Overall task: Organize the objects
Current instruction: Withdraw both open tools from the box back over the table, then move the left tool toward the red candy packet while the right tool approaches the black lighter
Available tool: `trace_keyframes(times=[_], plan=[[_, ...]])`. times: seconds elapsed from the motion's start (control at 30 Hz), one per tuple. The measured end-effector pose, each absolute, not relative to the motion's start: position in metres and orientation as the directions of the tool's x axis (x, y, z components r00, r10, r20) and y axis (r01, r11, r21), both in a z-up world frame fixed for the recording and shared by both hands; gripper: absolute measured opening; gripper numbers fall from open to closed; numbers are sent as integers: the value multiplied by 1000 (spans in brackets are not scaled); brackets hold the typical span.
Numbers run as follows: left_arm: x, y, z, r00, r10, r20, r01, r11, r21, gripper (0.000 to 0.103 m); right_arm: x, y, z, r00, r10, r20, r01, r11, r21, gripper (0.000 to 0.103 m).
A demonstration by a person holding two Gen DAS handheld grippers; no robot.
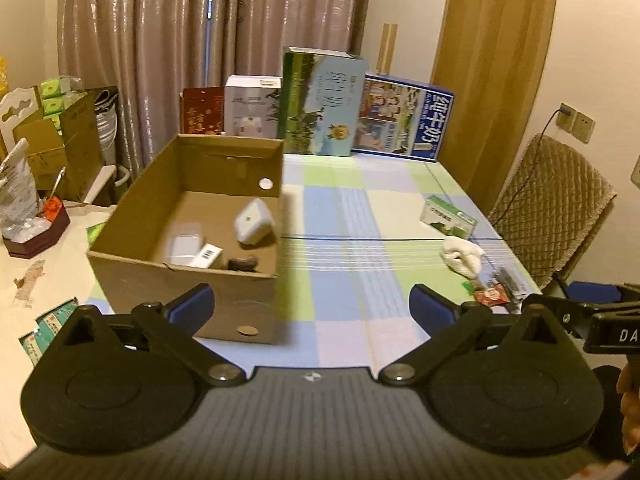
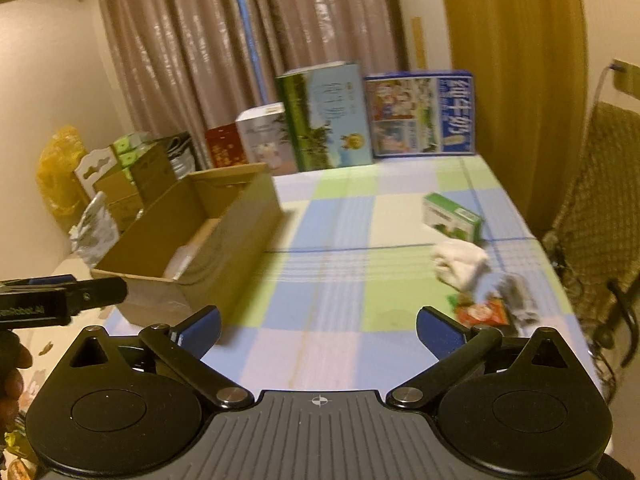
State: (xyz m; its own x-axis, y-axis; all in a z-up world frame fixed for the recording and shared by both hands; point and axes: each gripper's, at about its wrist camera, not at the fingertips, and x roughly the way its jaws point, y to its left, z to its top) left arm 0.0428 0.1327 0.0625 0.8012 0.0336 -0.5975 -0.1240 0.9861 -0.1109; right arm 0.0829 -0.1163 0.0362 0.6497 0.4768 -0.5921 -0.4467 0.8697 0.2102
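An open cardboard box (image 1: 136,276) (image 2: 224,236) stands on the left of the checked tablecloth. Inside it lie a white rounded gadget (image 1: 254,222), a flat white packet (image 1: 185,248), a small barcoded box (image 1: 206,257) and a dark object (image 1: 242,264). On the right of the table lie a green-and-white carton (image 1: 448,216) (image 2: 452,216), a crumpled white cloth (image 1: 462,255) (image 2: 460,264) and a red snack wrapper (image 1: 492,295) (image 2: 480,314) among small items. My left gripper (image 1: 310,312) is open and empty in front of the box. My right gripper (image 2: 318,326) is open and empty over the cloth.
Tall printed cartons (image 1: 320,104) (image 2: 420,114) line the table's far edge before curtains. A quilted chair (image 1: 552,204) stands at the right. Stacked boxes and a bag (image 1: 16,192) crowd the left. Blue packets (image 1: 48,324) lie at the near left.
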Motion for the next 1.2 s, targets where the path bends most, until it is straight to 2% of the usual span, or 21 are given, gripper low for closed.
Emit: trace_keyframes(times=[0.47, 1.2], plan=[[34, 67, 42, 791, -86, -606, -54, 976, -210, 102, 74, -198, 23, 705, 359, -612, -310, 932, 189, 101], [46, 28, 30, 760, -132, -636, 25, 984, -175, 102, 73, -236, 8, 710, 323, -626, -237, 946, 220, 101]])
